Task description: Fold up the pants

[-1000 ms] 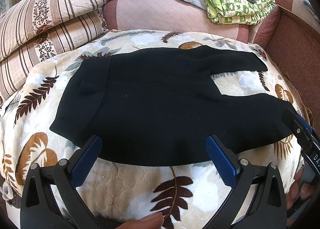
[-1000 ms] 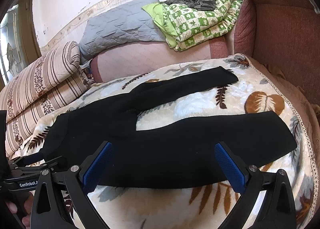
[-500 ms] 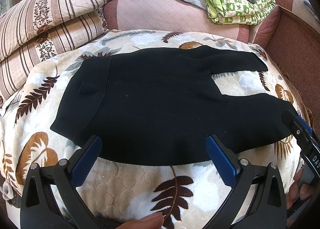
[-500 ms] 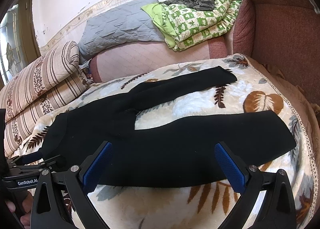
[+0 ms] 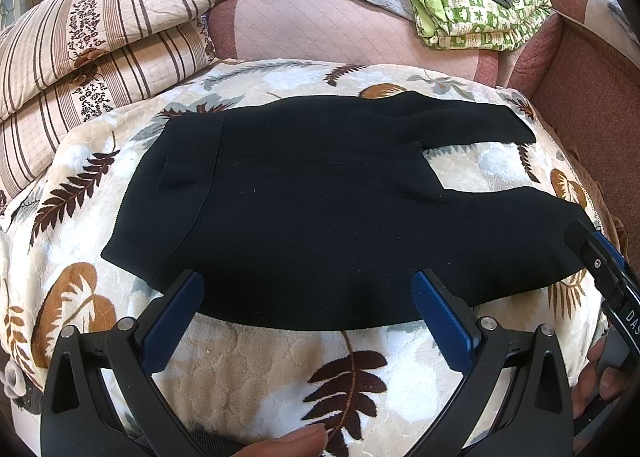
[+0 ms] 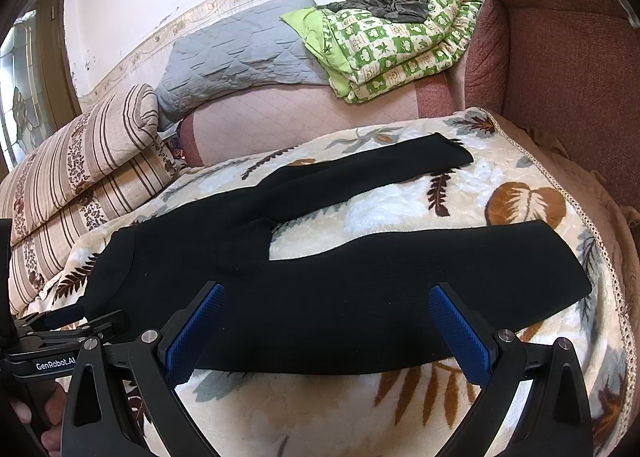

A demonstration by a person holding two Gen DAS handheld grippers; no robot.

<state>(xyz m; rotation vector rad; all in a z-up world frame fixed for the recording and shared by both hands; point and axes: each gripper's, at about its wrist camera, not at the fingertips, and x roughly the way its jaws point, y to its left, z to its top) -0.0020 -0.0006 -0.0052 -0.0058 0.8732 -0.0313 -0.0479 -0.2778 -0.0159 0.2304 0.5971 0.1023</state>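
Black pants [image 5: 320,209] lie flat on a leaf-patterned blanket [image 5: 248,369], waistband to the left, two legs spread to the right. My left gripper [image 5: 308,313] is open and empty, just above the pants' near edge by the waist and seat. My right gripper [image 6: 326,329] is open and empty over the near leg [image 6: 400,277]. The far leg [image 6: 380,165] runs toward the sofa arm. Each gripper shows at the edge of the other's view: the right one [image 5: 604,269] and the left one [image 6: 60,337].
Striped folded quilts [image 5: 92,41] are stacked at the left. A grey quilt [image 6: 240,57] and a green patterned blanket [image 6: 400,33] lie on the sofa back. A red-brown sofa arm [image 6: 560,97] rises at the right.
The right gripper has drifted slightly, shifting its view of the pants a little. The left gripper and the pants have not visibly moved.
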